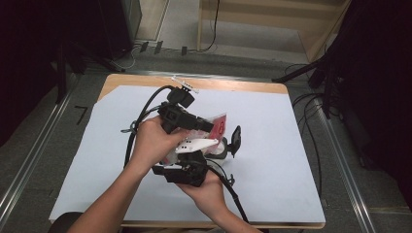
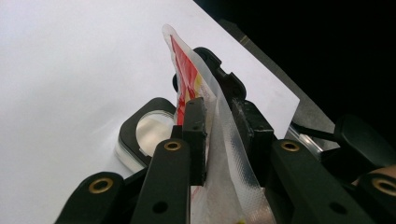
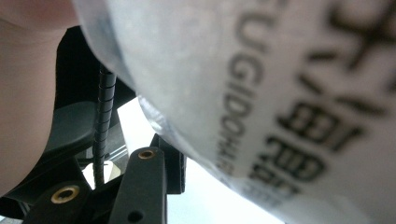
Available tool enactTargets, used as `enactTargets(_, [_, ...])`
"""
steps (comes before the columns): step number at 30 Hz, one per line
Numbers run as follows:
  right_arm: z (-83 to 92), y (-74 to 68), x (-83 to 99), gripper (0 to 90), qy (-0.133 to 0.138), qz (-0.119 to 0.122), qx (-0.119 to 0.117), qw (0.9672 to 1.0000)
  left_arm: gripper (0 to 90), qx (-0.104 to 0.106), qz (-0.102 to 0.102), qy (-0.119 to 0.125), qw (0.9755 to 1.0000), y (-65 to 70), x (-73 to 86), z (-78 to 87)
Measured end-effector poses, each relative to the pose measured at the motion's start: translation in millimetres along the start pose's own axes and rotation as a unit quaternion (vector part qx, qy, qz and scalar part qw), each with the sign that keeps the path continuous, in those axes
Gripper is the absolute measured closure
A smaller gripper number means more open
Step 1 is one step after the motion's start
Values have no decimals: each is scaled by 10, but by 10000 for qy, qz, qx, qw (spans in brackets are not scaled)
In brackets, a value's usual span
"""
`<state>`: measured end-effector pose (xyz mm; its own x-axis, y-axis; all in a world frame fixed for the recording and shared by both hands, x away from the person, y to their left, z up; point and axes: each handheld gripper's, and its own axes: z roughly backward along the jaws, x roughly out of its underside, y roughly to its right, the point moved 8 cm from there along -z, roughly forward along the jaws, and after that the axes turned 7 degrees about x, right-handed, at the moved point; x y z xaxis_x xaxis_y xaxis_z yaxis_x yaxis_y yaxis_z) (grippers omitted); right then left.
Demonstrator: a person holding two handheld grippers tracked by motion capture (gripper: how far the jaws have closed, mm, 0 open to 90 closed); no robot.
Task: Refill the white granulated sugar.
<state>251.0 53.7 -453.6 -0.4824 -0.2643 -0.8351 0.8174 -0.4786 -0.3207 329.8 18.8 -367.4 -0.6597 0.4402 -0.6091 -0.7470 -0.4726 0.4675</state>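
Observation:
A red and white plastic packet [image 1: 219, 125] hangs in the air above the white sheet, between two hand-held grippers. My left gripper [image 1: 206, 127] reaches in from the left. In the left gripper view this left gripper [image 2: 219, 112] is shut on the packet [image 2: 187, 74], its pads pinching the clear sealed edge. My right gripper [image 1: 226, 145] comes up from below with a white plate on top. In the right gripper view the packet [image 3: 280, 93] with its black print lies right against the lens. One finger [image 3: 159, 168] shows there; the other is hidden behind the packet.
A white sheet [image 1: 272, 160] covers a wooden table [image 1: 243, 85]. A small white object [image 1: 184, 85] lies at its far edge. Cables trail from both grippers. Dark stands and cables [image 1: 320, 77] crowd the floor to the right, and metal rails run along both sides.

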Motion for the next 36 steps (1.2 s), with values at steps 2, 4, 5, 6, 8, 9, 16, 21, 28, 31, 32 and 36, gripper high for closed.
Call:
enactTargets(2, [-1,-19,-4,630,-4,-35,-51,10000,765,-25,-34,-36,10000,4,4,5])
enactTargets(4, [-6,-22,-2,625,-23,-34,-53,10000,766,-2,-13,-20,10000,1,5,-2])
enactTargets(5, [-9,-20,1,626,-27,-28,-53,10000,766,-20,-13,-27,10000,-4,6,-5])
enactTargets(6, [-12,-16,5,627,-34,-23,-44,10000,766,17,0,-21,10000,-2,6,-10])
enactTargets(8, [-15,-13,13,630,-41,-22,-37,10000,765,15,22,-14,10000,2,10,-20])
enactTargets(9, [-17,-7,17,633,-37,4,-5,10000,764,32,14,-25,10000,8,14,-22])
enactTargets(16, [-33,-3,48,636,30,2,48,10000,771,-9,-18,-98,10000,7,33,-39])
enactTargets(21, [-31,-10,49,638,83,-34,89,9999,771,-66,-66,-80,9999,24,34,-44])
enactTargets(28, [-26,-9,43,638,70,5,104,9999,772,-50,-33,-69,10000,2,30,-34])
enactTargets(31, [-16,-6,41,638,69,6,85,9999,770,-30,-28,-49,10000,9,25,-42])
enactTargets(32, [-15,-5,42,638,64,7,91,9999,771,-33,-26,-63,10000,7,27,-39])
enactTargets(36, [-28,-6,51,636,52,82,115,9999,774,-49,-39,-80,9999,-4,43,-26])
